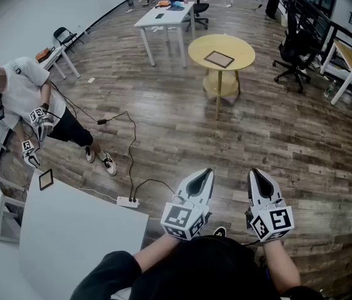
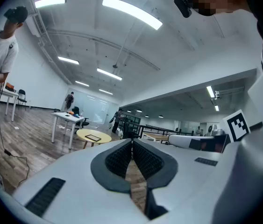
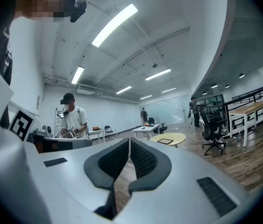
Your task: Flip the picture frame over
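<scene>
Both grippers held level out in front of me, side by side and apart from each other.

Left gripper (image 1: 207,172): ribbed pads pressed together at the tips, nothing between them. Its own view (image 2: 132,141) shows only wood floor through the slit lower down between the pads.

Right gripper (image 1: 255,172): same condition, pads meeting at the tips (image 3: 129,141), empty.

Picture frame (image 1: 219,59): well ahead of both grippers, far out of reach, lying flat on the round yellow table (image 1: 241,47). From the head view it sits roughly in line with the gap between my two grippers. In the left gripper view the frame (image 2: 94,136) falls a little left of the jaws; in the right gripper view (image 3: 165,141) a little right of them.

Appearance of the frame: rectangular, with a thin dark border all round and a paler grey-brown panel inside. It rests near the middle of the tabletop, turned slightly askew to my line of sight. Nothing else rests on the tabletop. I cannot tell which face is up; too small at this range.

Table: yellow top (image 2: 85,133), pale wooden legs, a lower shelf under the top.

Surroundings: a white table (image 1: 163,19) stands beyond the yellow one. A black office chair (image 1: 293,50) is off to the right of it. Far to the left of my left gripper, another person (image 1: 22,89) stands holding grippers. A power strip (image 1: 129,201) with its cable lies on the floor just left of my left gripper.
</scene>
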Available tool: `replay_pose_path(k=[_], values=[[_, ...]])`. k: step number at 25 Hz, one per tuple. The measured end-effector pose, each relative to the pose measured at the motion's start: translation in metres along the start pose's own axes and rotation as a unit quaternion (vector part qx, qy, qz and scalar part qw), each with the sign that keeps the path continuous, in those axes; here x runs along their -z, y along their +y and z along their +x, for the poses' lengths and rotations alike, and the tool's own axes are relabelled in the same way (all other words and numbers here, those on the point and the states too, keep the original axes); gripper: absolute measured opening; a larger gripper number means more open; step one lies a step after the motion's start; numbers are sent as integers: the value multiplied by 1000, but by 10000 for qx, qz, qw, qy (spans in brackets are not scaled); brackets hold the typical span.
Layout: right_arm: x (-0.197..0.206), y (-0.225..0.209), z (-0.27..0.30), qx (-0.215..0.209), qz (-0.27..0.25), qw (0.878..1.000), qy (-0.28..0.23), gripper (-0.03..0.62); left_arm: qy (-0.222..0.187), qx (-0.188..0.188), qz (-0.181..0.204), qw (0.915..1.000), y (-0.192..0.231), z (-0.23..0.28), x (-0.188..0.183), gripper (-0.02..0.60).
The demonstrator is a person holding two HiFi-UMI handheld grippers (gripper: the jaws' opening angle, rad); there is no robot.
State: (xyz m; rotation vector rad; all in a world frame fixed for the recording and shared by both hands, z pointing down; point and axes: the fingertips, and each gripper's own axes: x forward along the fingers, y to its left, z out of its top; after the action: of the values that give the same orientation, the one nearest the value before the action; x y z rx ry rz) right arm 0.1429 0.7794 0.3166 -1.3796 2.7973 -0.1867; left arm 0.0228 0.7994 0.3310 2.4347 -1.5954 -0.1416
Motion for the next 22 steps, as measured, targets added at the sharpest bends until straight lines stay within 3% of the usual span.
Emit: replay_pose_path(k=[11,22], values=[[4,10,14,-46,1,10000,28,25,-11,16,-6,10000,12,0,-3,29],[19,44,44,-87,-128,9998,102,25,-52,31,-58,10000,59,-15,-3,29]])
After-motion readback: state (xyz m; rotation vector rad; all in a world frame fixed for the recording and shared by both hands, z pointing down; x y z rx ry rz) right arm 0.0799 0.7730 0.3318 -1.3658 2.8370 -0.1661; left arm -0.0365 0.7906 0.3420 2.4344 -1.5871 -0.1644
